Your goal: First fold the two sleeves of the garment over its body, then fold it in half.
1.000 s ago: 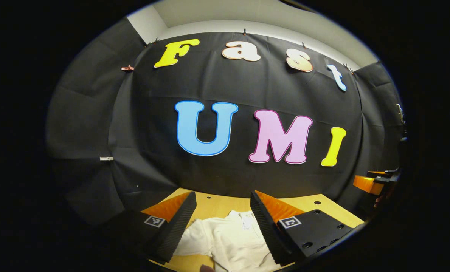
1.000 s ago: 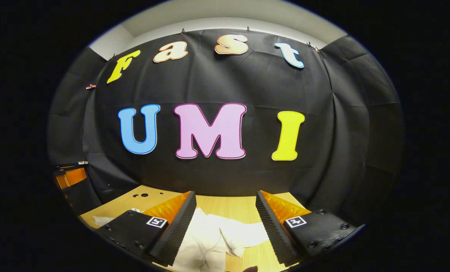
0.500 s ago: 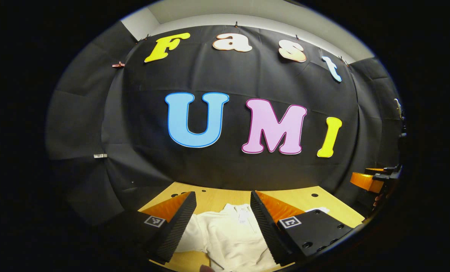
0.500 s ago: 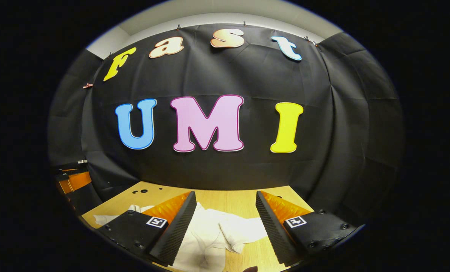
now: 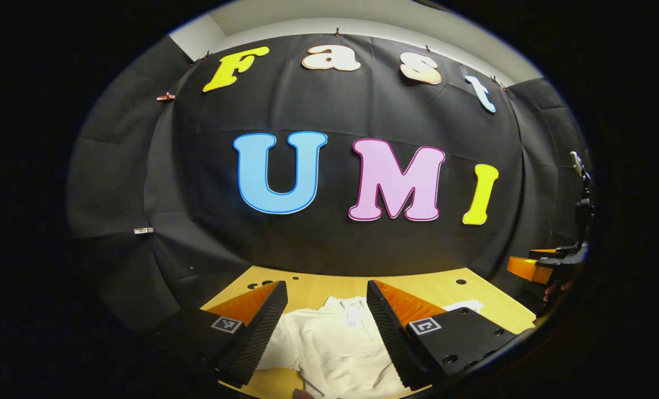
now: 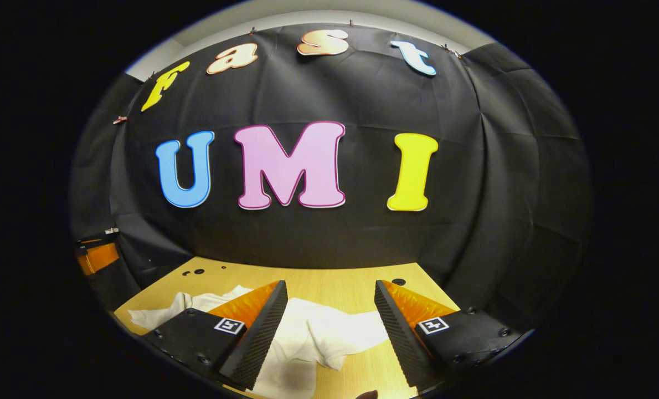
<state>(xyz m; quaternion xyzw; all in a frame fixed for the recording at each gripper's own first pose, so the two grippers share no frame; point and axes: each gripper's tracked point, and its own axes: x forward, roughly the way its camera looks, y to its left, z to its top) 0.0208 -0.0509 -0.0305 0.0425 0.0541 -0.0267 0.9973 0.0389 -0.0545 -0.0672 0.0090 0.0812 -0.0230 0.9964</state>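
In the left gripper view, the left claw (image 5: 327,327) stands wide, its two fingers spread with nothing between them but air. Below and just beyond it a white garment (image 5: 335,346) lies on the wooden surface (image 5: 418,288), its collar toward the far side and a small tag showing at the neck. One sleeve spreads out to the left, under the left finger; a bit of white cloth also peeks out past the right finger. At the far right edge of that view the other claw shows, too small to tell how it stands.

In the right gripper view, the right claw (image 6: 329,327) is also wide and holds nothing. Between its fingers lies a sleeve (image 6: 343,335) of the garment (image 6: 196,303), loosely rumpled, with its end pointing right. The rest of the white cloth runs off to the left along the surface (image 6: 335,282). Farther back, small round holes dot the wood near the black cloth wall (image 6: 318,244).
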